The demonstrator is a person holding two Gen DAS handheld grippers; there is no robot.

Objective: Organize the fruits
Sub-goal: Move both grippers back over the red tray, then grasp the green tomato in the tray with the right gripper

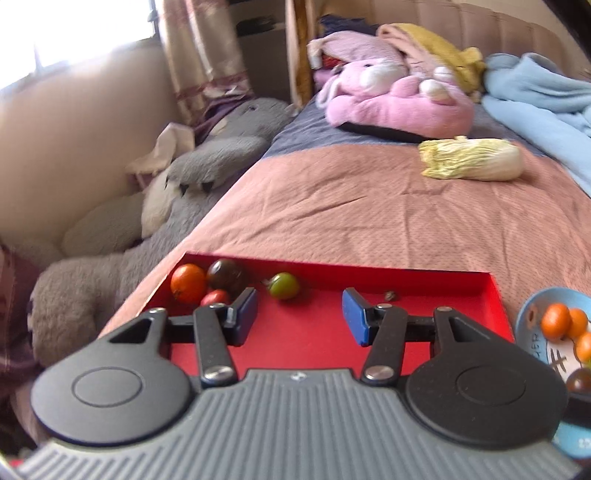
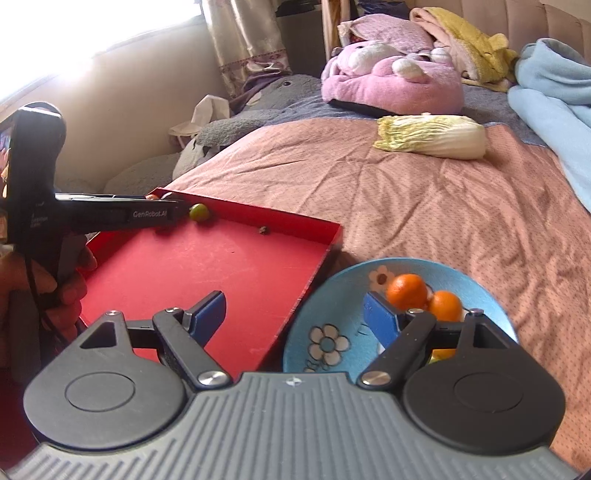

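Left gripper [image 1: 300, 312] spread wide and empty above red tray [image 1: 314, 339], cherry tomatoes [image 1: 216, 282] just beyond left fingertip. Right gripper [image 2: 295, 312] likewise wide open, gripping nothing, straddling tray edge and blue plate [image 2: 332, 295] of oranges [image 2: 406, 291].

Daylit bedroom, blown-out window, soft fisheye focus

Strong daylight pours from the window [image 1: 85, 33] at upper left, overexposed to plain white and washing the wall beneath it. The bed [image 1: 369, 214] is evenly lit with faint shadows. Both views are slightly blurred, more so toward the rims, where straight lines bow and dark corners vignette. The red tray [image 2: 207, 266] shows mild sheen.
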